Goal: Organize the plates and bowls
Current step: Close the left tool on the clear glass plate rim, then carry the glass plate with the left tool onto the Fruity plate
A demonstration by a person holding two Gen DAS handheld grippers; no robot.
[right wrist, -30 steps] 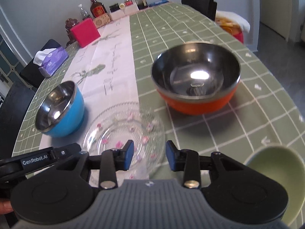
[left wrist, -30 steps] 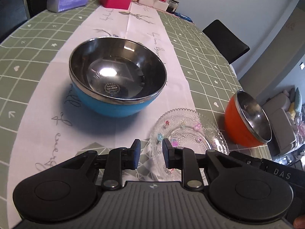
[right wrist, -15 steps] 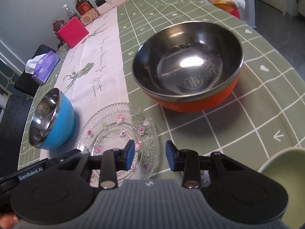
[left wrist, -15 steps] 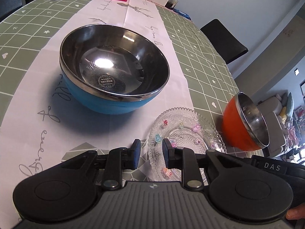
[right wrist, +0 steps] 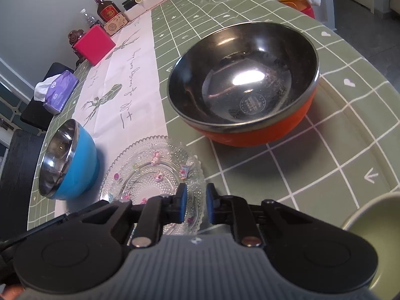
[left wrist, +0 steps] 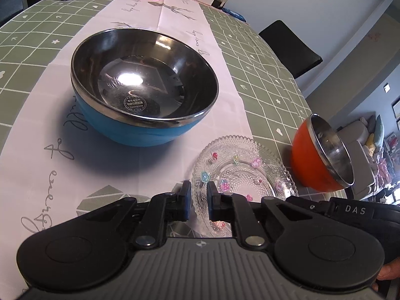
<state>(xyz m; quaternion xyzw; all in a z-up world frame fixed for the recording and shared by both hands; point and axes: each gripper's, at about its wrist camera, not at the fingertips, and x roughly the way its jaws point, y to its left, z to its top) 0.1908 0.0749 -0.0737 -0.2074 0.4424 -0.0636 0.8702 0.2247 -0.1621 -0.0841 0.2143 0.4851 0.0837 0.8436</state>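
Left gripper (left wrist: 199, 201) over the near-left rim of the glass plate (left wrist: 240, 172), jaws narrowly parted, gripping nothing. Right gripper (right wrist: 193, 205) likewise narrow over the plate's near-right rim. Blue bowl (left wrist: 143, 87) on the white runner (left wrist: 175, 25), "OZO" on its round sticker. Orange bowl (right wrist: 245, 82) on green checked cloth (right wrist: 325, 162). "DAS" legible on the neighbouring gripper body.

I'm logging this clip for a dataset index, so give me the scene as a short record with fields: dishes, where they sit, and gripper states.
blue bowl: upright, empty, on the white runner
orange bowl: upright, empty, on the green checked cloth
glass plate: between the two bowls, partly on the runner
green bowl: only its rim shows, lower right in the right wrist view
left gripper: open, holding nothing
right gripper: open, holding nothing
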